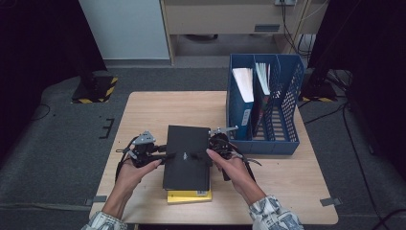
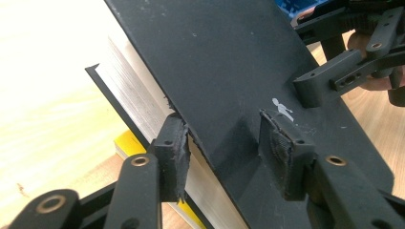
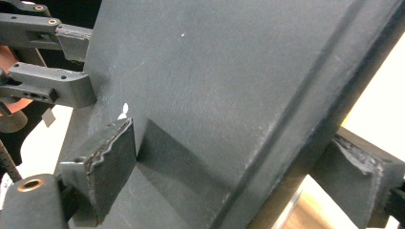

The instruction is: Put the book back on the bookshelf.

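Both tongs clamp the black book: the left tongs pinch its page edge, one pad on the cover, and the right tongs straddle its spine side. To do this well, lift both ends level, with even pressure. The black book is matte, hardbound, scuffed, above a yellow book on the surface. Beyond stands a blue file rack.

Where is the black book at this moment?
In the high view, the black book sits at the table's near middle, clamped between the left tool and right tool, above a yellow book and left of the blue file rack.
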{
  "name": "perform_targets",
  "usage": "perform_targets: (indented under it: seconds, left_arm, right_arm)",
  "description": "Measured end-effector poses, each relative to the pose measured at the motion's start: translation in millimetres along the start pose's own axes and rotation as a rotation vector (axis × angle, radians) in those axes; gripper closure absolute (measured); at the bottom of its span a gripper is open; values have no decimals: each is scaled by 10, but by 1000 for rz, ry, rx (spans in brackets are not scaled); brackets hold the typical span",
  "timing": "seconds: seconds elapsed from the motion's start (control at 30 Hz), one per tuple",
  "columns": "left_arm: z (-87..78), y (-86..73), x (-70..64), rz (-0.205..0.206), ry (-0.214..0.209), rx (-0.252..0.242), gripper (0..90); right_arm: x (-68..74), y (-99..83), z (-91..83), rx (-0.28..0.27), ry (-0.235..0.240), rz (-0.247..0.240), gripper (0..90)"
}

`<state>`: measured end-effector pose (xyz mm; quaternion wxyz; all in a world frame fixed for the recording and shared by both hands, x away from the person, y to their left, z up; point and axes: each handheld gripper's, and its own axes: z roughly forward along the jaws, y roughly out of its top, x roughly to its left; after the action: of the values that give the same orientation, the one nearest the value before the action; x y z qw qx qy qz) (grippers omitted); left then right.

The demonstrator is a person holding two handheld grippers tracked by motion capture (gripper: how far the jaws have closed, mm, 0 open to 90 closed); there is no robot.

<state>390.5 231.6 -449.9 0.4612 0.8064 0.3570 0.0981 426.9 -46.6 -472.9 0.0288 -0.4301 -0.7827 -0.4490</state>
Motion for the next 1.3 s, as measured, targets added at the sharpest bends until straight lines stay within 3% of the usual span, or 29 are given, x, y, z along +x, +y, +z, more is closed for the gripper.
perform_targets:
  seconds: [0.13,0.47,0.6,0.83,1.3]
  left_arm:
    - [-21,70,-8,20,21,-10,557]
    - [1,270,5,78,84,-17,578]
    - [14,305,24,117,109,-52,583]
    - [-21,219,8,123,107,-112,592]
    - [-268,-8,-266,149,120,-146,636]
  right_arm:
    - [21,78,-25,-12,-21,-32,140]
    - [36,288,-66,-44,-69,-48,167]
    - [37,375,-84,-74,-100,-63,184]
    - [105,385,-116,-96,-124,-90,192]
    - [442,114,-359,-180,-180,-240,257]
